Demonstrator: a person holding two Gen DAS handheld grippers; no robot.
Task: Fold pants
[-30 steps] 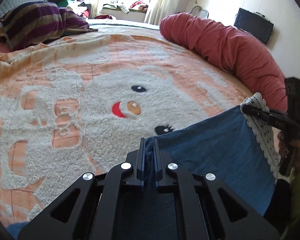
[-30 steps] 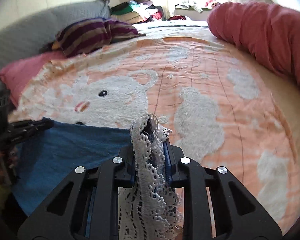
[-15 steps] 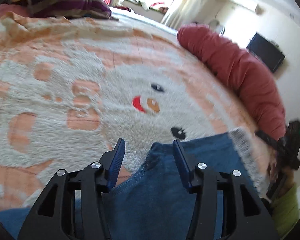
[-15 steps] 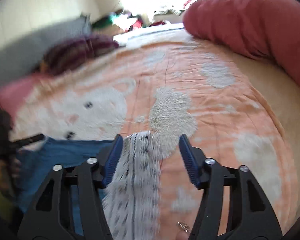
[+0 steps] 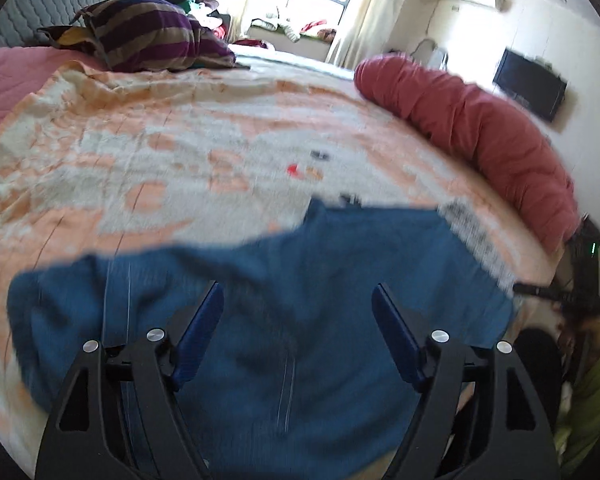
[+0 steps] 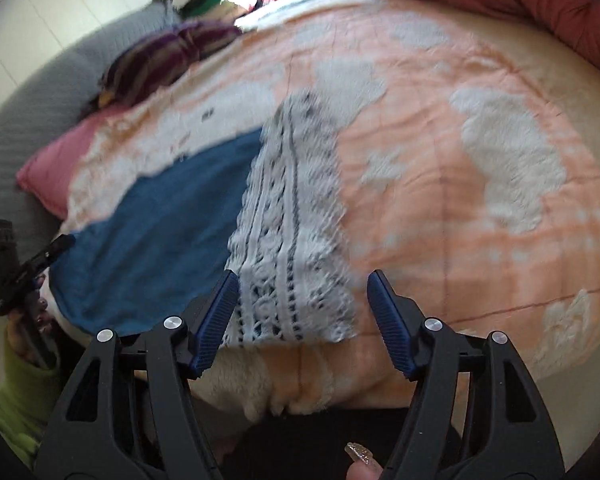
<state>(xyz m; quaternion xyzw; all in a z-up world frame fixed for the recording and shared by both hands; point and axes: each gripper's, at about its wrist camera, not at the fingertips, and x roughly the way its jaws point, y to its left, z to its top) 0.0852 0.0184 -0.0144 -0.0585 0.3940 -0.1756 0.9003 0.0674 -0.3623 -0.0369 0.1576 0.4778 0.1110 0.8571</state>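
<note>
The blue pants (image 5: 284, 304) are lying spread flat near the edge of the bed, on an orange and white blanket (image 5: 148, 160), with their white lace cuff (image 6: 292, 240) lying at the right end. The left gripper (image 5: 298, 334) is hanging over the blue cloth, its jaws spread wide and holding nothing. The right gripper (image 6: 302, 322) is sitting over the near end of the lace, jaws likewise spread apart and empty. A red bolster (image 5: 476, 136) is lying along the far side of the bed, and a striped pillow (image 5: 152, 38) is resting by the headboard.
</note>
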